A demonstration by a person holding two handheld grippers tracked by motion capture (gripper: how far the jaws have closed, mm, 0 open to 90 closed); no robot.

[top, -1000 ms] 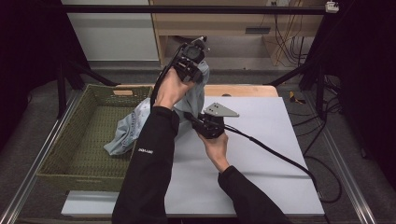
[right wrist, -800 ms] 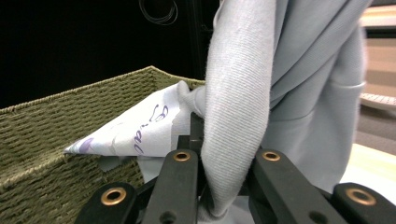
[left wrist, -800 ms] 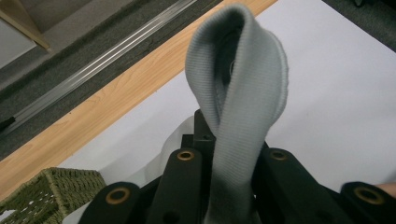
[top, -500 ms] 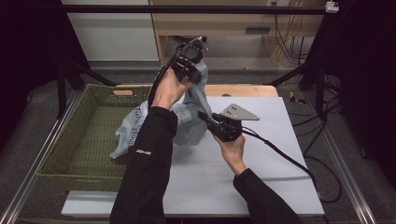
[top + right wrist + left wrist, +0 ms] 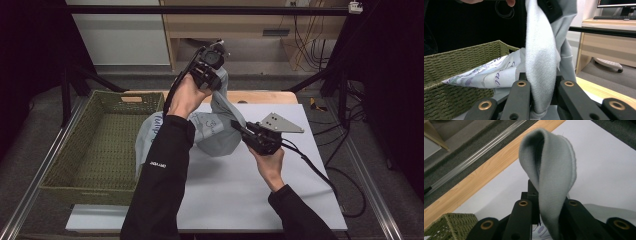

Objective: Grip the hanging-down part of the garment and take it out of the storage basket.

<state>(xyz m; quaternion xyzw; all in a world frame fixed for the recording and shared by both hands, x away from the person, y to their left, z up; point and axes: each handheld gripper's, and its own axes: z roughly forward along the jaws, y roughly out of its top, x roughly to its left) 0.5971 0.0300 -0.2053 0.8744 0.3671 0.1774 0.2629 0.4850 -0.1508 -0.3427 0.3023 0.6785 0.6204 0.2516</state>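
I judge the step in hand to be spreading the grey garment (image 5: 220, 127) out of the basket and over the table, so the thing to do well is keep both grips firm on the ribbed edge and draw the two hands apart evenly, without letting the cloth slip through or snag on the wicker.

My left gripper (image 5: 544, 207) has its jaws closed on a fold of ribbed grey hem, which loops up between and above them. My right gripper (image 5: 541, 92) is likewise clamped on a thick band of the same cloth, which runs straight up from between its jaws toward the other gripper overhead.

Outward from the fingers: in the high view the left gripper (image 5: 209, 67) is raised above the far edge of the table, and the garment hangs down from it as a twisted column to the right gripper (image 5: 250, 134), held low and just right of the bulk of the fabric. Below and left of the right jaws, the printed part of the garment trails over the rim of the green woven basket (image 5: 75, 155). Under both hands lies the white table top (image 5: 235, 195), with the wooden strip (image 5: 474, 182) beyond it.
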